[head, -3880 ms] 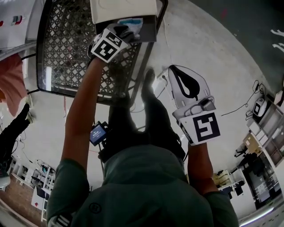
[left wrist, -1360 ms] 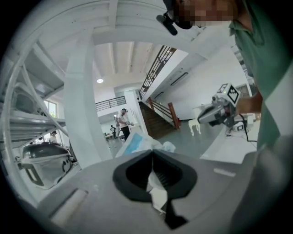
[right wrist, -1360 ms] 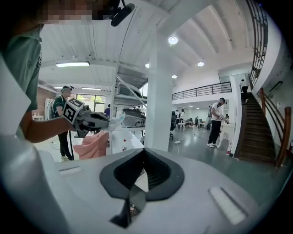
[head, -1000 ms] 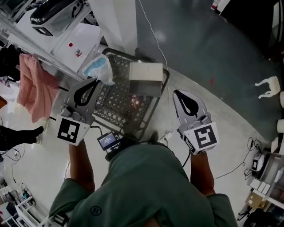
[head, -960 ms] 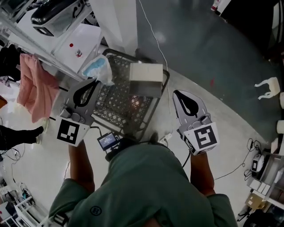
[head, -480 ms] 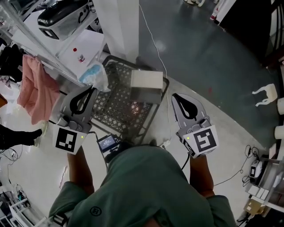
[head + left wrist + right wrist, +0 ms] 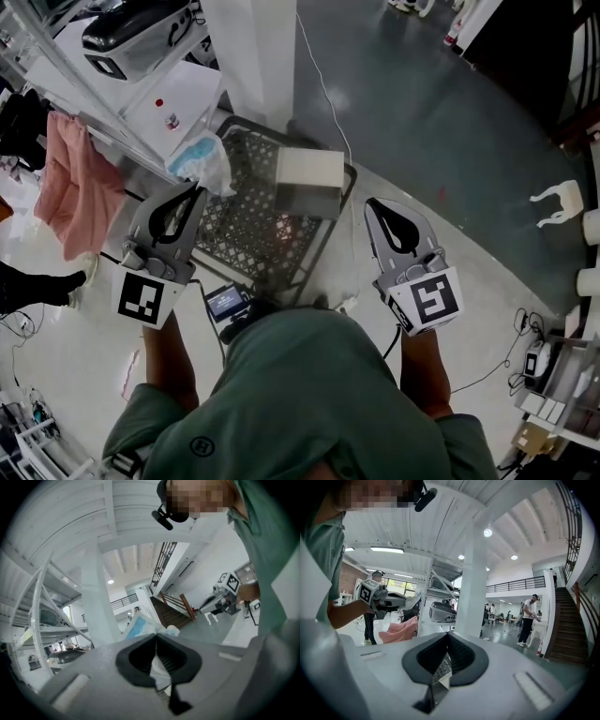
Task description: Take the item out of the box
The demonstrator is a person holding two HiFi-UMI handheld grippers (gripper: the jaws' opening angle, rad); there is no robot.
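First, person: green top (image 7: 309, 394), both forearms reaching forward, one gripper in each hand.
left gripper (image 7: 198, 191): fingers pressed together on an edge of the packet, which sticks out beyond their tips.
right gripper (image 7: 369, 204): fingers pressed together with nothing pinched, held over the floor to the right of the cart.
cart (image 7: 246, 230): black mesh, lying between the two grippers.
packet (image 7: 200, 157): crumpled blue-and-white plastic, out of the box, held in the air over the cart's far left corner, left of the box and apart from it.
box (image 7: 307, 171): white, standing on the far right part of the cart.
pink cloth (image 7: 66, 183): hanging to the left of the left gripper.
shelf (image 7: 178, 89): white, just beyond the packet, with a dark-and-white appliance (image 7: 131, 23) on a higher level.
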